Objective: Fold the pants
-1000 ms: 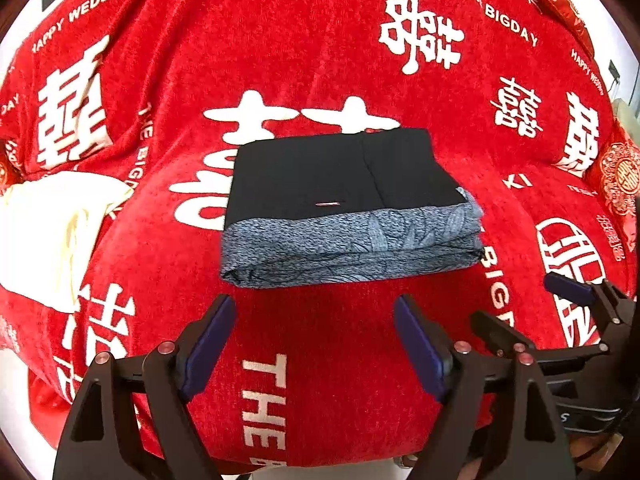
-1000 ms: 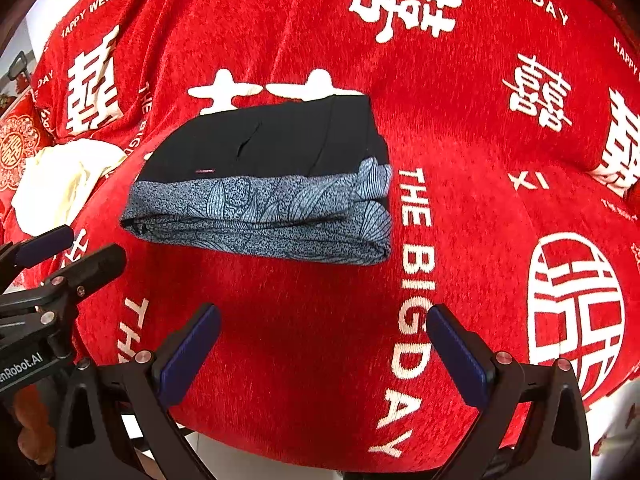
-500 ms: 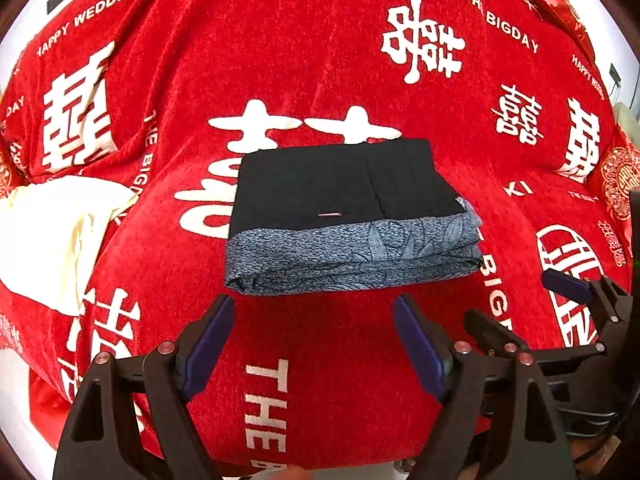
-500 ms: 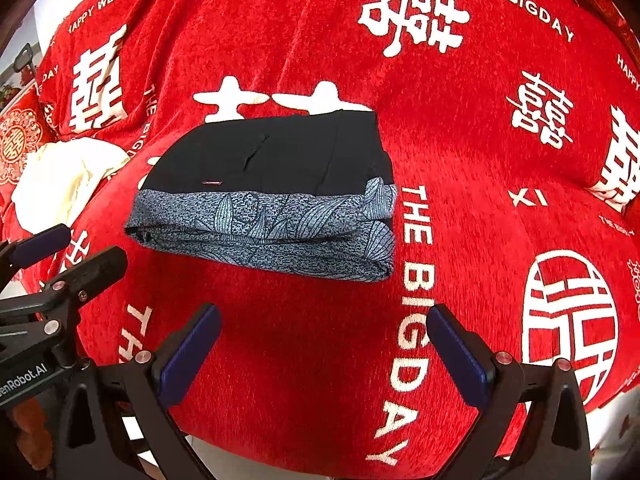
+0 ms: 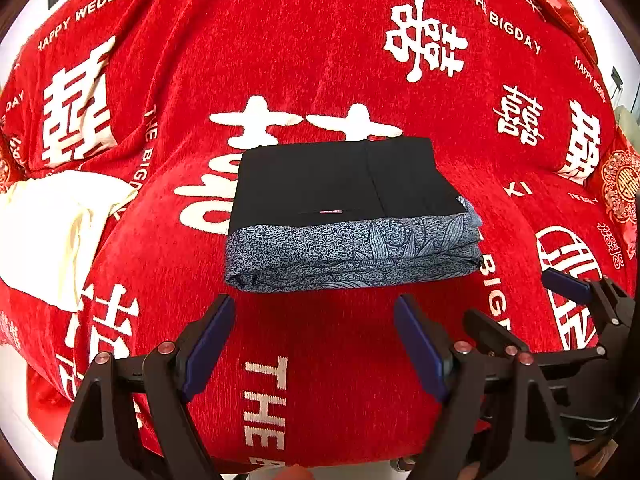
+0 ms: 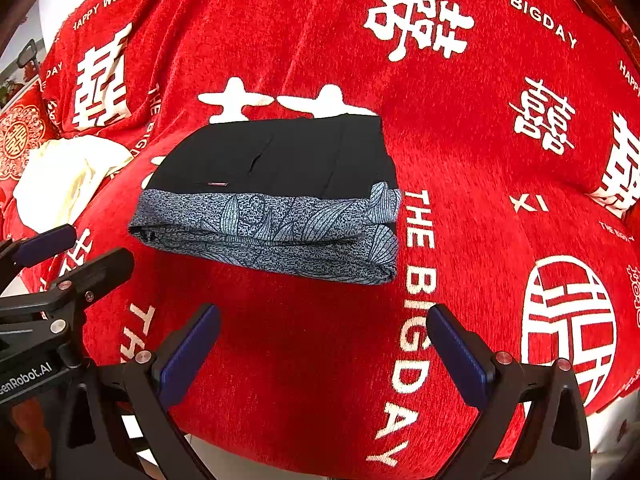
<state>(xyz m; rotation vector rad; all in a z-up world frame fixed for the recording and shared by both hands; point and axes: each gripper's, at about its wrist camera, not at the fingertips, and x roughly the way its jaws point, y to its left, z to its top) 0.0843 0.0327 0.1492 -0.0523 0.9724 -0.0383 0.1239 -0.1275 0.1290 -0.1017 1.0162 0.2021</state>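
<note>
The pants [image 5: 348, 216] lie folded into a neat rectangle on the red cloth, black on top with a blue-grey leaf-print band along the near edge. They also show in the right wrist view [image 6: 276, 200]. My left gripper [image 5: 314, 312] is open and empty, just short of the pants' near edge. My right gripper [image 6: 324, 320] is open and empty, also short of the near edge. The right gripper shows at the lower right of the left wrist view [image 5: 520, 308]; the left gripper shows at the left of the right wrist view [image 6: 68, 248].
A red wedding-print cloth [image 5: 320, 48] covers the surface. A cream-white garment [image 5: 44, 224] lies at the left, also seen in the right wrist view [image 6: 68, 176]. Red cushions [image 6: 20, 140] lie at the edges. The cloth's front edge is just below the grippers.
Both grippers have drawn back slightly from the folded pants, which sit a little farther away in view. The pants have not moved. Both stay open.
</note>
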